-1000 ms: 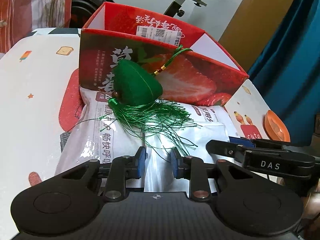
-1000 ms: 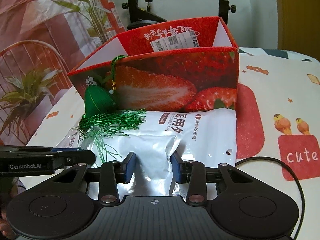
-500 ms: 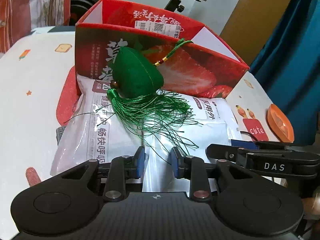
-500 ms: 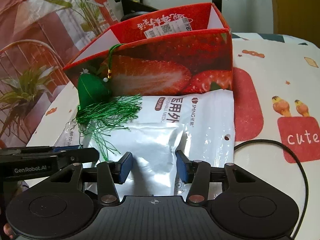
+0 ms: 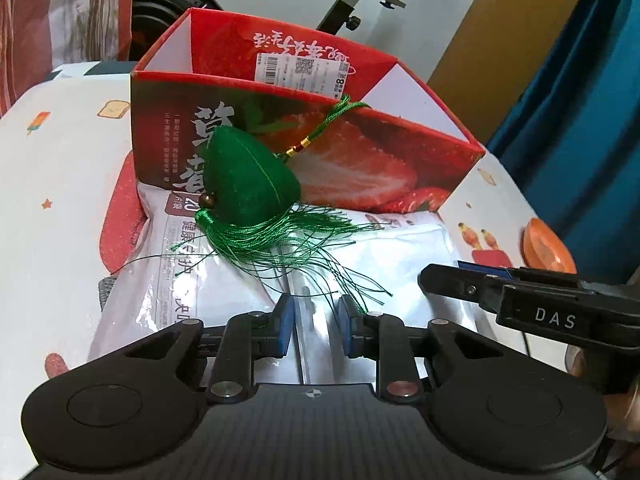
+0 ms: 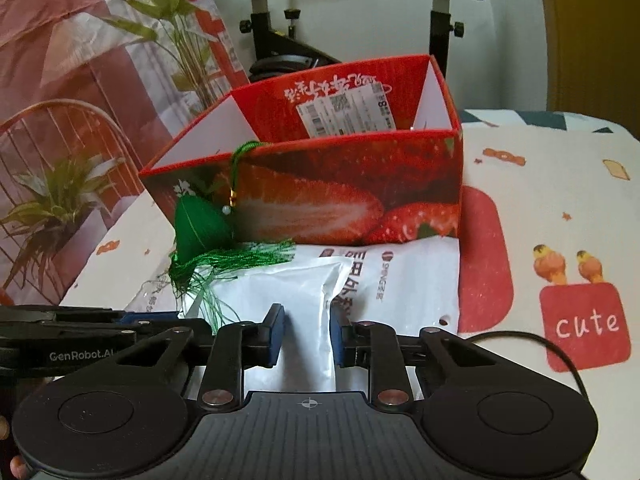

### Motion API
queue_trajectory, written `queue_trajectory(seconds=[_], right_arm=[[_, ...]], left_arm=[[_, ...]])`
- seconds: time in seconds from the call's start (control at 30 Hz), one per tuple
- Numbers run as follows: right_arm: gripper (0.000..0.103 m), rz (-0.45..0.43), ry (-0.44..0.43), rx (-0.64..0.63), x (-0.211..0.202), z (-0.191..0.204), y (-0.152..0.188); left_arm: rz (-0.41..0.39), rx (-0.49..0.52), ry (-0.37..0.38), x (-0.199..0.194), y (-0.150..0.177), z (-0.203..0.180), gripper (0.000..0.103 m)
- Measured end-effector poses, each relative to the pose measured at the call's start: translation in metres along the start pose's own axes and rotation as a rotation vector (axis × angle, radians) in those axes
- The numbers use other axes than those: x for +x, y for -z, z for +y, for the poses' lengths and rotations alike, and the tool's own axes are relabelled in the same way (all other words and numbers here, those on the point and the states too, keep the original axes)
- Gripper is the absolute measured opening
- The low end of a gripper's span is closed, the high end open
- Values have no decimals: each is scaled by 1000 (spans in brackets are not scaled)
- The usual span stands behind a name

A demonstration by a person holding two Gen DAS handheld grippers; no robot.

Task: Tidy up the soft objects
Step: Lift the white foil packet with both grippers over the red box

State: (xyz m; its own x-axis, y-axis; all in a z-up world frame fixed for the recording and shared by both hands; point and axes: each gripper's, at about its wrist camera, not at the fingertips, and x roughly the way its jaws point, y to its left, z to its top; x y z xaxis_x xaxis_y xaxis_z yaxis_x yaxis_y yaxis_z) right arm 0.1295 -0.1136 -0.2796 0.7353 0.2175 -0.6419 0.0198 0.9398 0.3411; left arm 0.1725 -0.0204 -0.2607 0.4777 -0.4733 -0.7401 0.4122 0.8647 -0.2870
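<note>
Two white plastic packs [image 5: 160, 264] [image 6: 380, 280] lie overlapping on the table in front of an open red strawberry box [image 5: 360, 160] [image 6: 340, 200]. A green stuffed sachet [image 5: 248, 184] [image 6: 200, 228] with a long tassel rests on the packs. It leans on the box, with its cord hooked over the front wall. My left gripper [image 5: 316, 316] is closing its jaws on the near edge of the packs. The jaws of my right gripper [image 6: 306, 328] are closing too, and the upper pack [image 6: 272, 292] bunches up between its pads.
The tablecloth [image 6: 560, 208] is white with red patches and cartoon prints. An orange dish [image 5: 548, 248] sits at the right table edge. A black cable [image 6: 520, 336] runs beside my right gripper. An exercise bike [image 6: 272, 40] and a plant [image 6: 60, 200] stand behind the table.
My right gripper's jaws widened, then narrowed onto the upper pack, whose near edge now stands bunched up between them. My left gripper's jaws narrowed slightly. The sachet and box stayed put.
</note>
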Motion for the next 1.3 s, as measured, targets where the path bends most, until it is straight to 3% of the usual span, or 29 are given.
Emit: queue_trajectory(seconds=[0.23, 0.53, 0.77, 1.07, 1.3], right_arm=[[22, -74, 8, -12, -17, 0, -15], [22, -172, 16, -44, -42, 2, -50], [22, -212, 24, -51, -46, -1, -70], [22, -252, 20, -109, -24, 3, -125], [23, -248, 28, -158, 25, 0, -166]], left_arm=[[-52, 12, 23, -8, -14, -7, 25], [-183, 26, 78, -30, -46, -19, 25], [-219, 63, 89, -29, -63, -30, 25], [-256, 42, 82, -21, -116, -17, 25], [-269, 19, 26, 6, -162, -4, 25]])
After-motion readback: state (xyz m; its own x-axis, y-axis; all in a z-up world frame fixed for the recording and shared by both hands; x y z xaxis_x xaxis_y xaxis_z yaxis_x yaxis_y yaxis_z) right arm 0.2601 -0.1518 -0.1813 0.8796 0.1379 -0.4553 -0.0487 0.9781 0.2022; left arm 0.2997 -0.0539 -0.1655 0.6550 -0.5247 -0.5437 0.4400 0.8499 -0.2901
